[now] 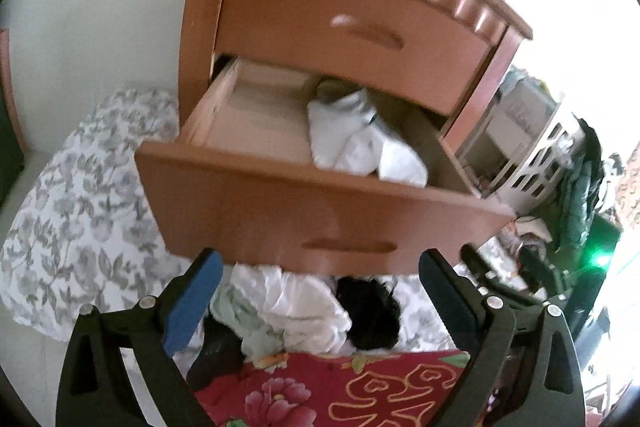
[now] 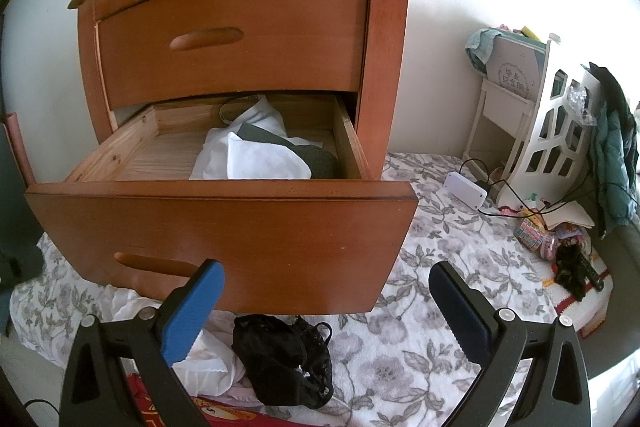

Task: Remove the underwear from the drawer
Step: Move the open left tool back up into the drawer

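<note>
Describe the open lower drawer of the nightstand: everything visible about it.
The lower drawer is reddish-brown wood with a curved front panel and a recessed oval handle slot, its inside paler bare wood. It is pulled well out beneath the closed upper drawer. White garments and a dark grey piece lie heaped toward its right side; the left side is bare. No gripper touches it.

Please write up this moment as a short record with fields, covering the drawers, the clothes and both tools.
top drawer: shut
bottom drawer: pulled out
in bottom drawer: white clothes heaped over a dark garment
already out: black underwear and white garment on the floral sheet below the drawer front
left tool: open, holding nothing
right tool: open, holding nothing
</note>
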{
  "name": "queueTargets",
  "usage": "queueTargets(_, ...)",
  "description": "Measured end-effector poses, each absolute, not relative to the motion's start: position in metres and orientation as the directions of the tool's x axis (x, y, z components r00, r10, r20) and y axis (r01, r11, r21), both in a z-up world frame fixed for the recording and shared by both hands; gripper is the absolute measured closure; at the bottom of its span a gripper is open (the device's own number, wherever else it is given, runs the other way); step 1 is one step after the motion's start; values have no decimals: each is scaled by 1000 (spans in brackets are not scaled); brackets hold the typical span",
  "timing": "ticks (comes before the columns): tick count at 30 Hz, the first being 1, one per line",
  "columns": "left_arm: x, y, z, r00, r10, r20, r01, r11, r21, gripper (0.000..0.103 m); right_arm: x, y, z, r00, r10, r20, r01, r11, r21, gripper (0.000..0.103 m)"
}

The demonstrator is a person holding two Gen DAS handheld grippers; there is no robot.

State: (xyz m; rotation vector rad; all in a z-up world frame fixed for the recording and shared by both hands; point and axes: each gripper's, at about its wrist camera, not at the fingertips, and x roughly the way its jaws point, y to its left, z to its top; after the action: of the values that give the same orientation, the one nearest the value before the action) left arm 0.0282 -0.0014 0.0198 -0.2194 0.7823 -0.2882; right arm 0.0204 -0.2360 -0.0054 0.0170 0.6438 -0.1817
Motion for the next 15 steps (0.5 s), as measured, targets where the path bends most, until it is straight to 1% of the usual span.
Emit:
queueTargets(4, 29, 0, 29, 713, -351, -607, 188, 930, -317, 4, 21, -236, -6, 784, -164, -598, 174, 984, -41, 0)
queueTargets(8, 37, -1, 44, 731, -356, -583, 204, 928, -311, 4, 21, -236, -6, 786, -159, -598, 173, 984, -34, 0)
queueTargets(10, 44, -4, 50, 732, -341, -590, 207, 936, -284, 4, 20, -237, -7, 786, -155, -599, 173, 985, -27, 0)
queueTargets(12, 55, -8, 55, 711, -325, -624, 216, 945, -246, 4, 19, -239, -5, 787, -154, -597, 176, 984, -21, 0)
queueTargets(15, 70, -16, 59, 702, -262, -662, 203, 965, -167, 4, 17, -241, -4, 790, -156, -594, 183, 983, -14, 0)
